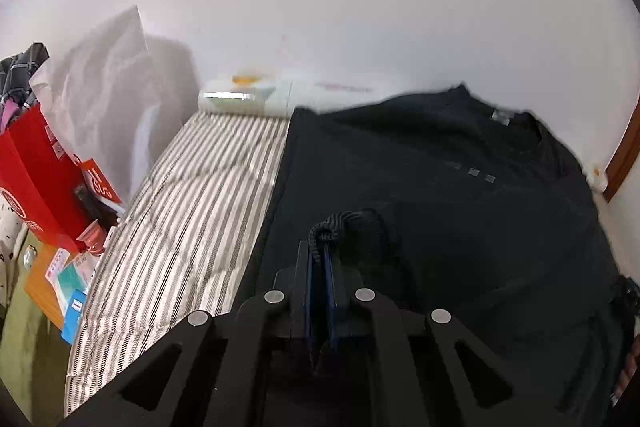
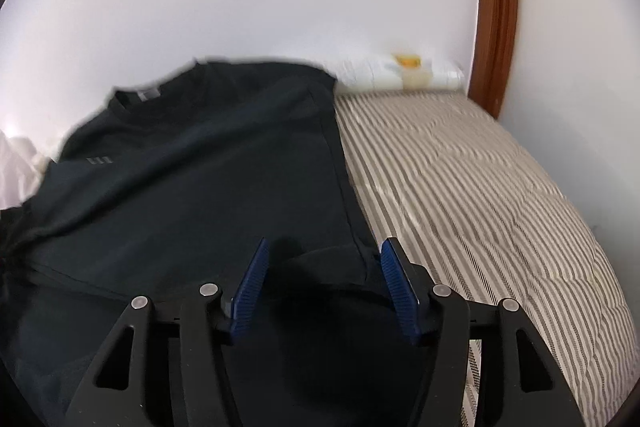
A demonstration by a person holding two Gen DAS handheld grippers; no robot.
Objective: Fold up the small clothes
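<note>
Here, in the left wrist view, the left hand-held gripper (image 1: 320,251) is clamped tight on a bunched edge of the black T-shirt (image 1: 460,187), which lies spread over the striped bed cover (image 1: 192,211); red boxes (image 1: 40,179) crowd the left side beside a white bag (image 1: 104,87). In the right wrist view, the right hand-held gripper (image 2: 324,251) stands about half open over the black T-shirt's (image 2: 200,187) hem, its blue pads (image 2: 252,287) gripping nothing, with the striped bed cover (image 2: 480,187) to the right.
</note>
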